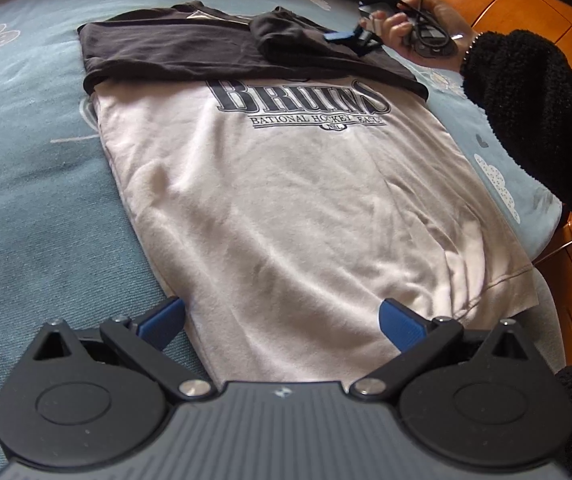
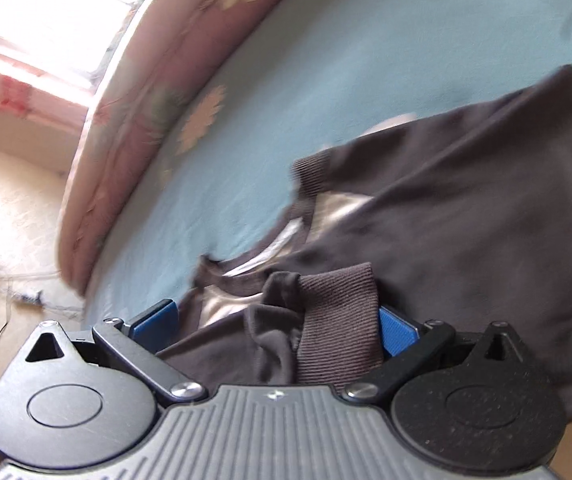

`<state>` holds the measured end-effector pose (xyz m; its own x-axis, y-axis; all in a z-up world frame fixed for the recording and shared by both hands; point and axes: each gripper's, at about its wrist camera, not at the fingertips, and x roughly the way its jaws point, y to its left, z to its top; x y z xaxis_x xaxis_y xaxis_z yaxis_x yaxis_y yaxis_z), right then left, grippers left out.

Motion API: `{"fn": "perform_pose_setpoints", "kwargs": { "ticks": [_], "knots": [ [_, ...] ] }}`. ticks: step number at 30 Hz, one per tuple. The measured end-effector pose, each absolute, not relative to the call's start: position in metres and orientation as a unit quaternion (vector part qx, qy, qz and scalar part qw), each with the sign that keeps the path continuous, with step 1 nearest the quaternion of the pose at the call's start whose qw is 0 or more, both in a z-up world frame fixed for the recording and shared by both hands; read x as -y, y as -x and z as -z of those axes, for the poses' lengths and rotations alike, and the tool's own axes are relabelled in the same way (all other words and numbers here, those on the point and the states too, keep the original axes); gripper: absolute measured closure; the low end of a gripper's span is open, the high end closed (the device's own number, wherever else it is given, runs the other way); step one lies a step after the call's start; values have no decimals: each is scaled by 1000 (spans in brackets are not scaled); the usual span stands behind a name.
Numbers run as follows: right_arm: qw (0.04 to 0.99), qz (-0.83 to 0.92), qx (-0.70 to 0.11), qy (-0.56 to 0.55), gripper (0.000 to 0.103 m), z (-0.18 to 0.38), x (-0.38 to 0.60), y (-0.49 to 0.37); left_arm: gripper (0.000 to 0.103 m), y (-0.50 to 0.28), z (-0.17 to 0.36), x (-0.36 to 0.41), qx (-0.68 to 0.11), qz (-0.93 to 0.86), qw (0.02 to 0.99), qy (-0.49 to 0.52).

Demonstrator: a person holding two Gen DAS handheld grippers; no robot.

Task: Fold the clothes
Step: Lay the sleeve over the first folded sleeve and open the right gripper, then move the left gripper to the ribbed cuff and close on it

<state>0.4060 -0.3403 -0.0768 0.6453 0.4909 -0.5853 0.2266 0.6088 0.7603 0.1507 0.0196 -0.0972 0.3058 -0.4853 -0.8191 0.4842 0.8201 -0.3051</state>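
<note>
The shirt [image 1: 286,184] lies flat on the blue flowered bedspread [image 1: 33,168], its pale body printed with "BRUINS" and its dark sleeves folded across the chest, above the lettering. Through my left wrist camera, my left gripper [image 1: 281,322] hovers at the shirt's hem with its blue-padded fingers [image 1: 163,320] spread wide, holding nothing. Beyond the lettering, my right hand [image 1: 426,32], in a fuzzy black sleeve [image 1: 534,112], holds the other tool at the folded sleeve by the shirt's far right shoulder.

Through my right wrist camera, blurred, my right gripper [image 2: 277,326] has the ribbed cuff [image 2: 338,320] of the dark sleeve between its blue pads, but the fingers stand apart rather than pinching it. The shirt's collar lies just ahead of the cuff, the bedspread's edge beyond it.
</note>
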Motion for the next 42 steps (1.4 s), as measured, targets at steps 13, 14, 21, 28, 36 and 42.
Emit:
{"fn": "perform_pose_setpoints", "kwargs": {
  "ticks": [13, 14, 21, 28, 36, 42],
  "knots": [
    [772, -255, -439, -383, 0, 44, 235, -427, 1, -149, 100, -29, -508, 291, 811, 12],
    [779, -256, -436, -371, 0, 38, 234, -424, 1, -149, 100, -29, -508, 291, 811, 11],
    [838, -186, -439, -267, 0, 17, 273, -394, 1, -147, 99, -30, -506, 288, 813, -1],
    [880, -134, -446, -96, 0, 20, 295, -357, 1, -154, 87, -44, -504, 267, 822, 14],
    [875, -158, -457, -25, 0, 34, 302, -314, 1, -223, 29, -60, -464, 293, 822, 151],
    [870, -178, -458, -34, 0, 48, 306, -280, 1, -340, 33, -13, -466, 303, 790, 260]
  ]
}}
